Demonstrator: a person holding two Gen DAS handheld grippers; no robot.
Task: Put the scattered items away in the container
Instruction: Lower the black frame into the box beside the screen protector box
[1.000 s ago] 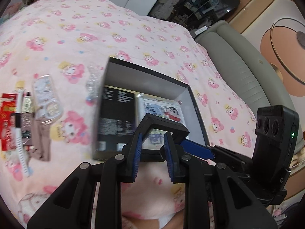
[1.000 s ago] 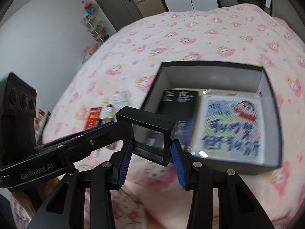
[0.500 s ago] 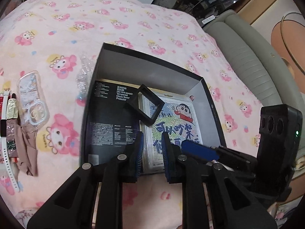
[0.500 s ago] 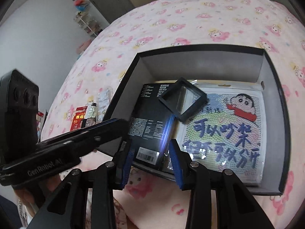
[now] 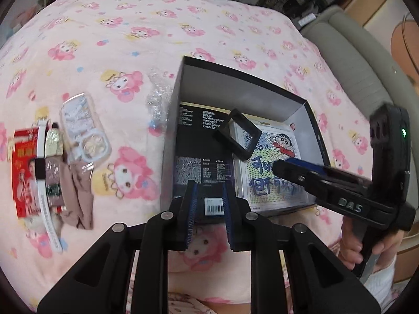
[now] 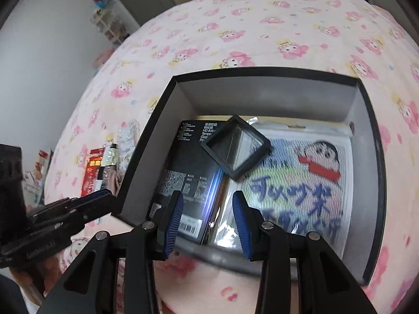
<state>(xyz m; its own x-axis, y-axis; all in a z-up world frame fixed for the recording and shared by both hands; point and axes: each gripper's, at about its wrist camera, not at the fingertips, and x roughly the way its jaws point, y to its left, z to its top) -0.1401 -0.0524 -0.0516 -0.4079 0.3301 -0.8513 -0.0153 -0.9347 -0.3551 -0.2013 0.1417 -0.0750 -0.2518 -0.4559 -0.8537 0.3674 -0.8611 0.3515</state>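
Small black frame [image 6: 237, 147] lies, seemingly tilted, inside the box [image 6: 262, 96].

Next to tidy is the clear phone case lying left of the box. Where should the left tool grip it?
Grip the phone case across its long side rims, coming from above. It lies flat and face up on the blanket, its near end touching the brown cloth.

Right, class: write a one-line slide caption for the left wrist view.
Empty fingers hover over a black box holding a small square frame, while a phone case waits on the pink blanket.
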